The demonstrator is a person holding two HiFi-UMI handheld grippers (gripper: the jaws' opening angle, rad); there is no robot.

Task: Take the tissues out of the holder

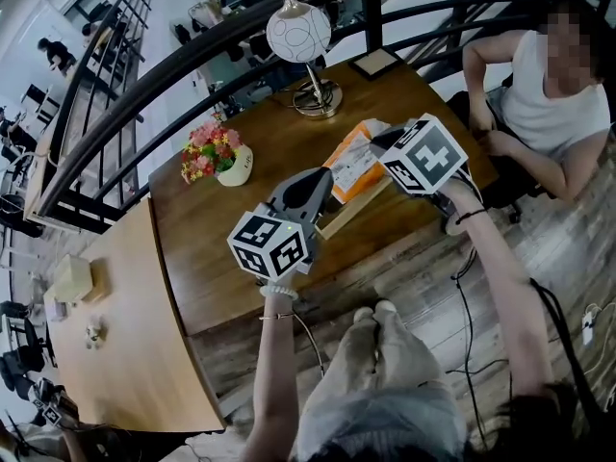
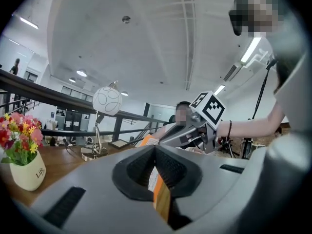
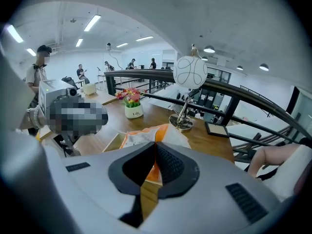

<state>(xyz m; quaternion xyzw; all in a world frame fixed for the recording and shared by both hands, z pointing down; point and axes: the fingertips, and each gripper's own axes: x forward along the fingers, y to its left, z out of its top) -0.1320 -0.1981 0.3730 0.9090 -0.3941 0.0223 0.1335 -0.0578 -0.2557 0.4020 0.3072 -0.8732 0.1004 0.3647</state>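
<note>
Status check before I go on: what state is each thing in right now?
Left gripper: shut on pack.
Right gripper: shut on pack.
Pack: tilted, lower part in holder.
Holder: flat on table.
Lamp: upright.
Flower pot: upright.

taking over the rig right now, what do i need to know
Left gripper: jaws shut on the left end of the pack.
Right gripper: jaws shut on its far end.
Pack: orange, over the wooden holder on the table; can't tell if it is clear of it.
Done: both grips look made.
Left: lift the pack free of the holder and set it down.
</note>
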